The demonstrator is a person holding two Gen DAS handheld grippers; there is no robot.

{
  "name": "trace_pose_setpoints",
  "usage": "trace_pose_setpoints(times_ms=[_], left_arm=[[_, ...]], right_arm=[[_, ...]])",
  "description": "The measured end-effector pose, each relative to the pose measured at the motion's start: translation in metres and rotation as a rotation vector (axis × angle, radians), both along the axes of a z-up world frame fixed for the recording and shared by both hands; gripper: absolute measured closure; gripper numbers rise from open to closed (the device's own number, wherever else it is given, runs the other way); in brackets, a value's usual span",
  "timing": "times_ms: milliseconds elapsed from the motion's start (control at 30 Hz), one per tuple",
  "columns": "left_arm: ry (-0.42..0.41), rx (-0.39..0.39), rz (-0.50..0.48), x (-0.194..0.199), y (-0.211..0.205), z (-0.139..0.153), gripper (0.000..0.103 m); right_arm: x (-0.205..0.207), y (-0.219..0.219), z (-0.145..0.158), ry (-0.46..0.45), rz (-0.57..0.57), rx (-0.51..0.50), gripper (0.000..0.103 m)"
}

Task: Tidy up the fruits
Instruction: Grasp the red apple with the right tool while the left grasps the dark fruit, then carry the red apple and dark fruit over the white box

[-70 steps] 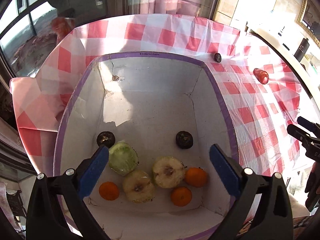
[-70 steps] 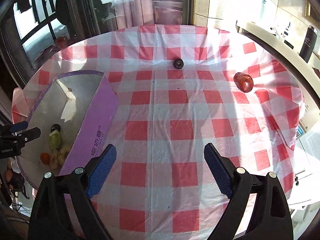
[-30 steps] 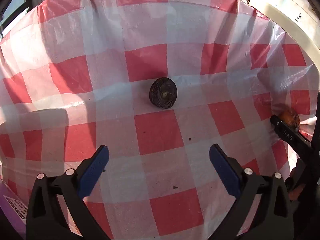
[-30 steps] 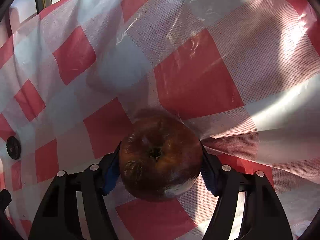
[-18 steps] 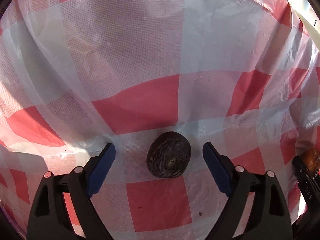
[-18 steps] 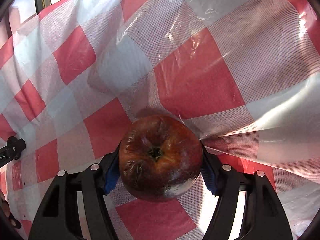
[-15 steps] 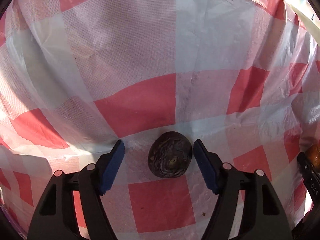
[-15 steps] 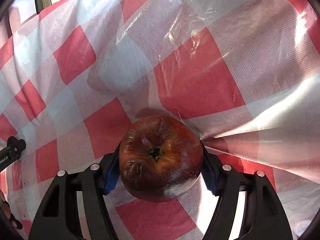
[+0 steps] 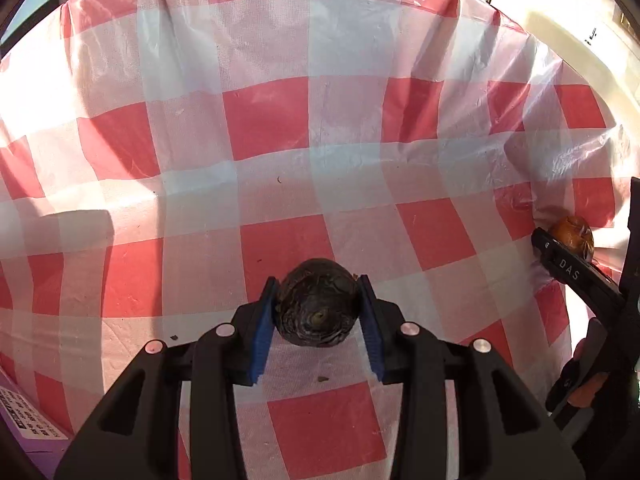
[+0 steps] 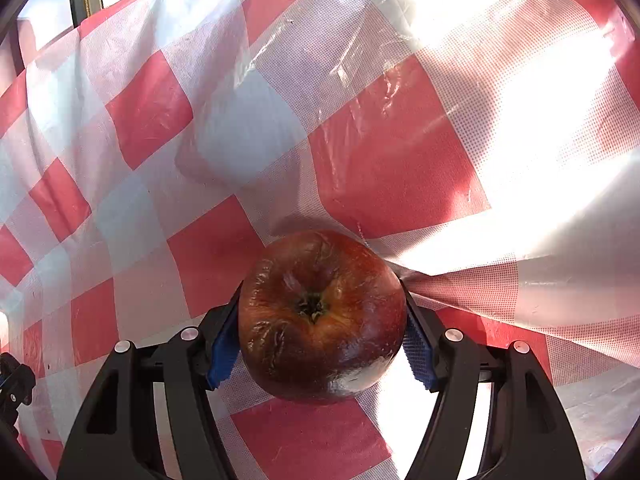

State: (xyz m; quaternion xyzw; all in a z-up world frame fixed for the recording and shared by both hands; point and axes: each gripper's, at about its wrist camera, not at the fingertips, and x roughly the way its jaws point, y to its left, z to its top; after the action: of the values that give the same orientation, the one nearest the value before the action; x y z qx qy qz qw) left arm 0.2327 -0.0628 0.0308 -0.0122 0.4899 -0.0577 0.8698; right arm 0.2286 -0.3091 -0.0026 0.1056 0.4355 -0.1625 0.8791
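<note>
My left gripper (image 9: 318, 312) is shut on a small dark wrinkled fruit (image 9: 318, 310), held just above the red and white checked tablecloth (image 9: 280, 128). My right gripper (image 10: 320, 320) is shut on a dark red wrinkled apple (image 10: 320, 316), stem hollow facing the camera, over the same cloth (image 10: 392, 152). In the left wrist view the right gripper and its apple (image 9: 572, 232) show at the far right edge.
A corner of the purple box (image 9: 24, 428) shows at the lower left of the left wrist view. The cloth is creased into a ridge (image 10: 480, 276) right of the apple. The table's far edge and a bright counter (image 9: 568, 40) lie beyond.
My left gripper has shut on the dark fruit and drawn back from the cloth, so more of the table shows. My right gripper still holds the apple, barely moved.
</note>
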Motion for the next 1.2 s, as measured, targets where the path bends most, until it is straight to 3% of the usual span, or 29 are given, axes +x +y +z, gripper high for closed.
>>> trace_pose_setpoints(times_ms=[267,433,633,833,1033,1200], left_arm=[[0.008,0.023,-0.048,-0.058,0.027,0.013,0.064],[0.007,0.026,-0.046,-0.086,0.047,0.018,0.064],[0.011,0.010,-0.060,-0.108,0.056,0.022,0.064],[0.034,-0.027,-0.085,-0.135,0.056,0.026,0.064],[0.088,-0.060,-0.176,-0.176,0.046,0.024,0.064],[0.122,-0.061,-0.304,-0.218,0.036,0.025,0.064]], right_arm=[[-0.004,0.001,0.002,-0.006,0.001,-0.001,0.040],[-0.027,0.012,0.004,0.011,0.003,0.013,0.041],[-0.094,0.040,0.006,0.015,0.005,0.079,0.041],[-0.169,0.077,0.011,0.064,0.112,0.089,0.042],[-0.224,0.115,0.016,0.136,0.251,0.094,0.042],[-0.271,0.132,0.017,0.187,0.265,0.102,0.042]])
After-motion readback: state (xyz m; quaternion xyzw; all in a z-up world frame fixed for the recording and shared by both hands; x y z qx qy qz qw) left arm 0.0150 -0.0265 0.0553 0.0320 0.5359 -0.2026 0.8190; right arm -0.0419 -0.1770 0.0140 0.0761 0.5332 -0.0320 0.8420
